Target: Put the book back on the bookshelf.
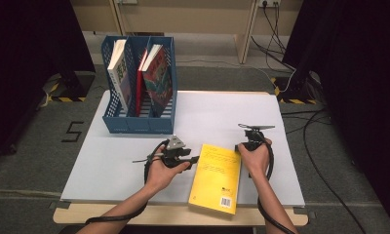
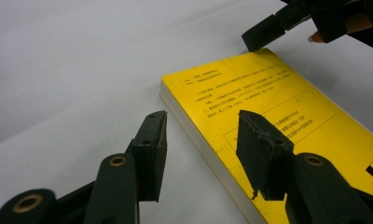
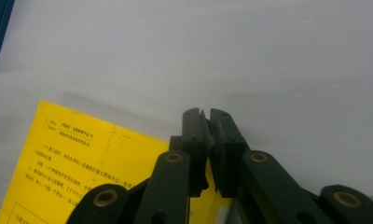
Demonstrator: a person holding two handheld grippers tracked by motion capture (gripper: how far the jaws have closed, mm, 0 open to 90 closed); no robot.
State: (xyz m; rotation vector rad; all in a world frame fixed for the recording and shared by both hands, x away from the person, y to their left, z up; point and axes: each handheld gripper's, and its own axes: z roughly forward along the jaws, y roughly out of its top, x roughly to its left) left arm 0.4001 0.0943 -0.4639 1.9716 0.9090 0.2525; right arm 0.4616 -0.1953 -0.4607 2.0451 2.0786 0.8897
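Picking up flat yellow paperback book [image 1: 216, 178]: left gripper [image 2: 201, 144] jaws open, straddling its left edge; right gripper [image 3: 208, 135] jaws nearly closed, empty, at its far-right corner. Next: left clamps.

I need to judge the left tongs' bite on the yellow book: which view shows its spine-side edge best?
The left gripper view: the yellow book lies flat, its page edge between the open left tongs. The high view shows the whole cover, the edge too small. The right gripper view shows a cover corner behind the right tongs.

Yellow book [image 2: 287, 121] txt too small, edge-cropped.
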